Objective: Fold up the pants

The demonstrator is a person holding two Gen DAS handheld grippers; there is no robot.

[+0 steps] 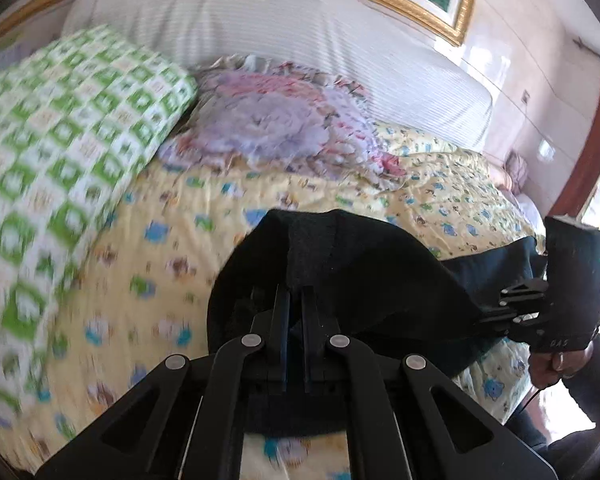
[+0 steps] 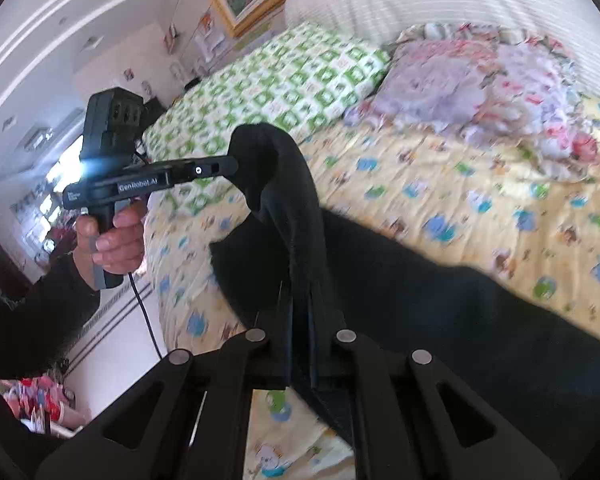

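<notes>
Soft black fabric pants [image 1: 340, 264] hang above the yellow cartoon-print quilted bedspread [image 1: 180, 240]; the left gripper [image 1: 296, 300] and right gripper [image 2: 300, 304] each pinch a bunched edge. Motion blurs the green checked pillow [image 1: 60, 140]; the trouser legs run out of frame.

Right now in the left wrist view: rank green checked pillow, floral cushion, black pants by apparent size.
1. green checked pillow
2. black pants and floral cushion: look about alike; the pants sit nearest the lens and are partly hidden, so unranked.
</notes>
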